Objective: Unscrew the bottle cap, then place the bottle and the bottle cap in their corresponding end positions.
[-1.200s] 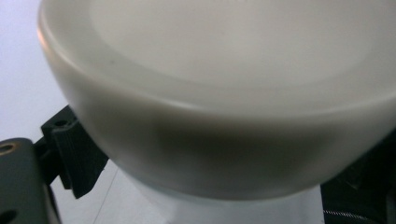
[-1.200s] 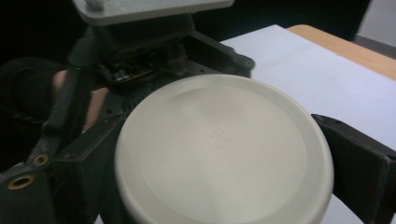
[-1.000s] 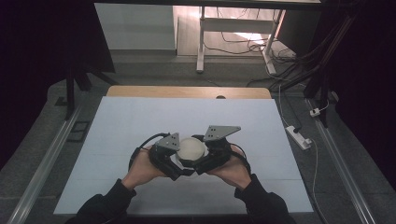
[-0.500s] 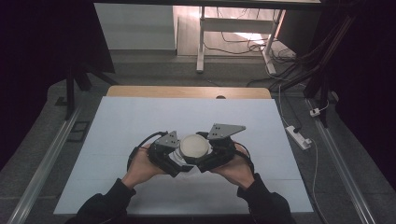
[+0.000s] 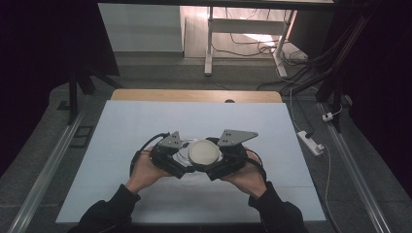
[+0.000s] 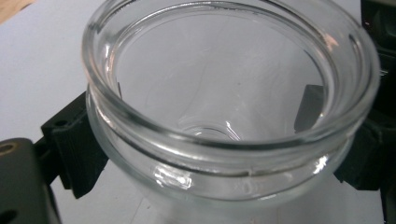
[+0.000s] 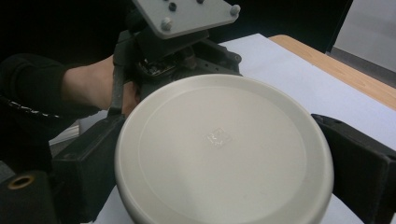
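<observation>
Glass jar (image 6: 224,107) sits clamped in the left gripper (image 5: 171,160) over the near-middle of the table (image 5: 121,131); right gripper (image 5: 224,164) pinches its cream lid (image 7: 224,149). Glass looks slick and breakable, so gripping under the rim seems safest.

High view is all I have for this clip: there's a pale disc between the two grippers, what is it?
Observer: A cream lid, clamped at its rim between the right gripper's jaws.
Operator: And the left gripper?
Observer: The left gripper is shut on a clear glass jar below the jar's rim.
Operator: Anything in the jar?
Observer: It looks empty; the left gripper view looks straight into the open mouth.
</observation>
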{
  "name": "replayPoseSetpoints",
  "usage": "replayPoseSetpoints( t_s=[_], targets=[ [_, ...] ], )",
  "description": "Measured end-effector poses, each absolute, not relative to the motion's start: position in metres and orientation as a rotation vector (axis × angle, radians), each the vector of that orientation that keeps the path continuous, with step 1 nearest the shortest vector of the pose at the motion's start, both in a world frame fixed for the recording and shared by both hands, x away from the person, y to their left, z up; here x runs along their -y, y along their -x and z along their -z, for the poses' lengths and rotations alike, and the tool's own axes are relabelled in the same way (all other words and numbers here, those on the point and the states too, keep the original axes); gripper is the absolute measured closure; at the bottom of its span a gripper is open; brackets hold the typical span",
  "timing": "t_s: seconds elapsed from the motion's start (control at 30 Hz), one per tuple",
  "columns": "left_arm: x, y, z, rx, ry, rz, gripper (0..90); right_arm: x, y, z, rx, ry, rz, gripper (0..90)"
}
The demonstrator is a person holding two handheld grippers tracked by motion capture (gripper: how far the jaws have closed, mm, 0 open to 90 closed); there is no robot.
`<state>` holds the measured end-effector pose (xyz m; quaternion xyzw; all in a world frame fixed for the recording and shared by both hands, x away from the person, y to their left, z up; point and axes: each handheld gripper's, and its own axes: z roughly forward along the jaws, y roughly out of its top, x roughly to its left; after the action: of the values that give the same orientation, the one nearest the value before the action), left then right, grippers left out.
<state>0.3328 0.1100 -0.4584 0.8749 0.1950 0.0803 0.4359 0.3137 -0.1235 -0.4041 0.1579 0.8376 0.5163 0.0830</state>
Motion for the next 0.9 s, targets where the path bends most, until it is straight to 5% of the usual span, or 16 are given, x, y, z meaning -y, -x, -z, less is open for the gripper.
replayPoseSetpoints(
  t_s=[0.9],
  targets=[
    [-0.125, -0.348, 0.455, -0.605, -2.133, -0.268, 7.4, 0.126, -0.300, 0.418, -2.550, -0.454, -1.511, 7.8]
  ],
)
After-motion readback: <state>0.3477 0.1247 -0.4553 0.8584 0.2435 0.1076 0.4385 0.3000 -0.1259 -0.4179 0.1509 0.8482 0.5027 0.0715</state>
